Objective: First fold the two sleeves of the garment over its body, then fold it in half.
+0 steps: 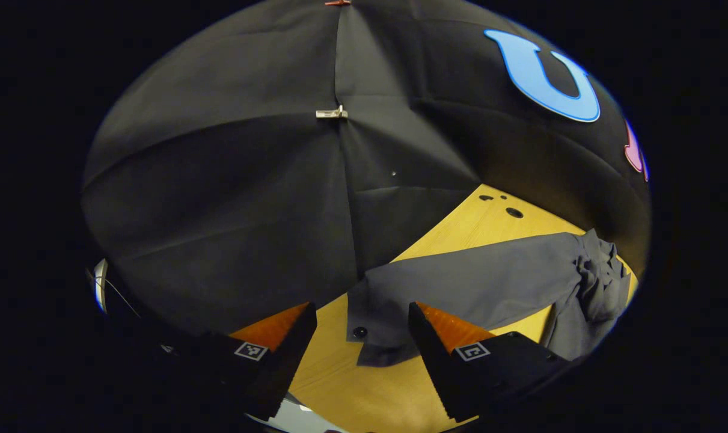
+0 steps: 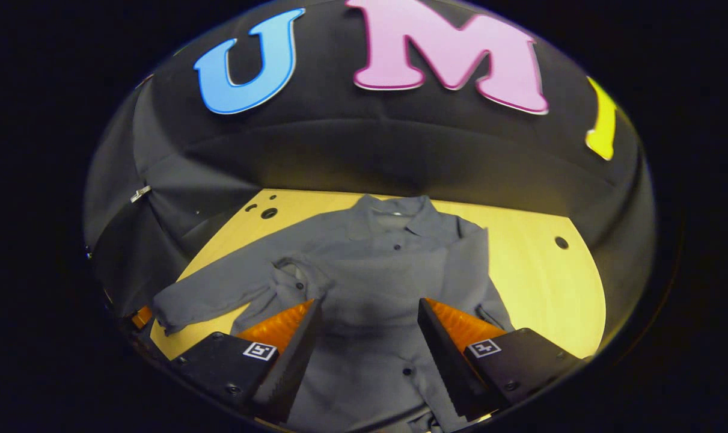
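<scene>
While both pairs of tongs are hanging above the work surface, a grey button-up shirt (image 2: 376, 270) is lying spread on the yellow wooden counter (image 2: 538, 264), its collar (image 2: 394, 213) pointing toward the black cloth wall (image 2: 400, 150) at the back. In the right gripper view, one long sleeve (image 2: 219, 288) is stretching out flat toward the left edge of the counter, while the opposite sleeve (image 2: 469, 264) is lying folded inward over the body of the shirt. Small dark buttons are showing along the front placket. The right tongs (image 2: 370, 337) are standing apart over the lower middle of the shirt, holding nothing, with cloth showing in the gap between the fingers. In the left gripper view, the left tongs (image 1: 360, 337) are likewise standing apart and gripping nothing, hovering just beside the cuff (image 1: 370, 337) of the outstretched sleeve, where a dark button is visible; the rest of the shirt (image 1: 592, 282) is bunching in folds at the far right. Round dark holes (image 1: 514, 212) are showing in the counter near the wall, and a small pale clip (image 1: 332, 113) is pinning the seam of the black cloth.
</scene>
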`<state>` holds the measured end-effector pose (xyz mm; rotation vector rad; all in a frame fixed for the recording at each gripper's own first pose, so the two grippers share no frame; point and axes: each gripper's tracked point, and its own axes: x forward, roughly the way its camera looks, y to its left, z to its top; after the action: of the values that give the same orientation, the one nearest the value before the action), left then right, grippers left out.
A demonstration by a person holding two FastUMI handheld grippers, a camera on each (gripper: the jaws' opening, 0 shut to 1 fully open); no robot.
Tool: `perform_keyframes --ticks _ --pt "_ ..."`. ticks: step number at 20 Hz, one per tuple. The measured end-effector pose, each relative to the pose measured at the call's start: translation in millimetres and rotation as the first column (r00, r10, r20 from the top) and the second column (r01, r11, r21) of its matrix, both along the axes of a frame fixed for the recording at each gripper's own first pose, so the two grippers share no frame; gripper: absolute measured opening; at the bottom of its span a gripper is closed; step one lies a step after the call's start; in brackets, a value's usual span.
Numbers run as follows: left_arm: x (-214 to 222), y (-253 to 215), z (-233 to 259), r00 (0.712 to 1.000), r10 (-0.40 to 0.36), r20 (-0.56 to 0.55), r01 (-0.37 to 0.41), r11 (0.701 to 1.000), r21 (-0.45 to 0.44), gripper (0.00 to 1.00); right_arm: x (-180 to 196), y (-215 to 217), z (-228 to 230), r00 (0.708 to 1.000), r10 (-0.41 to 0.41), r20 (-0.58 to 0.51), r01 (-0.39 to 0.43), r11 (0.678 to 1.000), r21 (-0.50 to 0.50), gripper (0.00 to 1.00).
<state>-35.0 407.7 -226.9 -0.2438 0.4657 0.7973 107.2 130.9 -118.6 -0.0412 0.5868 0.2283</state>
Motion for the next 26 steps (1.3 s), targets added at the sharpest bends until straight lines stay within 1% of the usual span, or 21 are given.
perform_keyframes --ticks 2,3,4,7,9,12,14,15,16,17,18,19,21,23,25,26 --pt "10 6 -9 1.000 -0.002 -0.005 0.002 1.000 -0.023 0.97 -22 -27 -4 0.999 -0.038 -0.015 0.038 0.999 -0.004 0.99" --pt "14 7 -16 1.000 -0.011 -0.015 0.010 0.999 -0.032 0.94 -30 -42 -6 0.998 -0.058 -0.018 0.057 0.998 -0.017 0.99" --pt "21 8 -22 0.999 -0.020 -0.032 0.018 0.999 -0.034 0.97 -38 -56 -8 0.997 -0.080 -0.023 0.079 0.997 -0.026 0.99" --pt "38 7 -33 0.996 -0.054 -0.067 0.051 0.998 -0.038 0.97 -60 -82 -14 0.987 -0.148 -0.061 0.149 0.989 -0.003 0.98" --pt "43 7 -44 0.994 -0.059 -0.095 0.054 0.997 -0.053 0.97 -71 -99 -16 0.979 -0.191 -0.067 0.192 0.981 0.002 0.99" --pt "47 5 -52 0.990 -0.054 -0.133 0.044 0.996 -0.072 0.97 -89 -115 -15 0.972 -0.226 -0.063 0.226 0.974 -0.006 0.99" --pt "47 2 -56 0.988 -0.069 -0.136 0.060 0.996 -0.072 0.97 -101 -124 -14 0.971 -0.234 -0.054 0.233 0.972 -0.021 0.99" --pt "49 0 -57 0.988 -0.080 -0.130 0.069 0.994 -0.082 0.95 -106 -127 -15 0.971 -0.233 -0.053 0.231 0.972 -0.030 0.99" --pt "53 -2 -55 0.988 -0.092 -0.122 0.082 0.993 -0.086 0.87 -113 -127 -16 0.972 -0.228 -0.053 0.226 0.973 -0.038 0.99" --pt "55 -4 -57 0.985 -0.114 -0.126 0.104 0.991 -0.085 0.82 -118 -128 -17 0.974 -0.219 -0.053 0.217 0.975 -0.046 0.99" --pt "60 -7 -58 0.982 -0.140 -0.129 0.130 0.988 -0.083 0.78 -121 -128 -18 0.976 -0.209 -0.051 0.207 0.977 -0.053 0.99" --pt "64 -11 -57 0.977 -0.164 -0.133 0.154 0.985 -0.079 0.71 -123 -127 -18 0.979 -0.196 -0.049 0.193 0.980 -0.056 0.99" --pt "71 -16 -57 0.970 -0.202 -0.137 0.194 0.979 -0.068 0.42 -124 -125 -19 0.984 -0.171 -0.045 0.169 0.984 -0.055 0.99" --pt "73 -16 -53 0.963 -0.210 -0.170 0.205 0.978 -0.051 0.12 -121 -125 -20 0.987 -0.153 -0.042 0.151 0.987 -0.047 0.98" --pt "76 -24 -54 0.949 -0.238 -0.207 0.226 0.971 -0.080 0.06 -115 -127 -18 0.990 -0.140 -0.034 0.139 0.990 -0.031 0.99" --pt "76 -26 -48 0.951 -0.235 -0.200 0.218 0.971 -0.100 0.06 -112 -129 -18 0.990 -0.135 -0.030 0.134 0.991 -0.026 0.99"
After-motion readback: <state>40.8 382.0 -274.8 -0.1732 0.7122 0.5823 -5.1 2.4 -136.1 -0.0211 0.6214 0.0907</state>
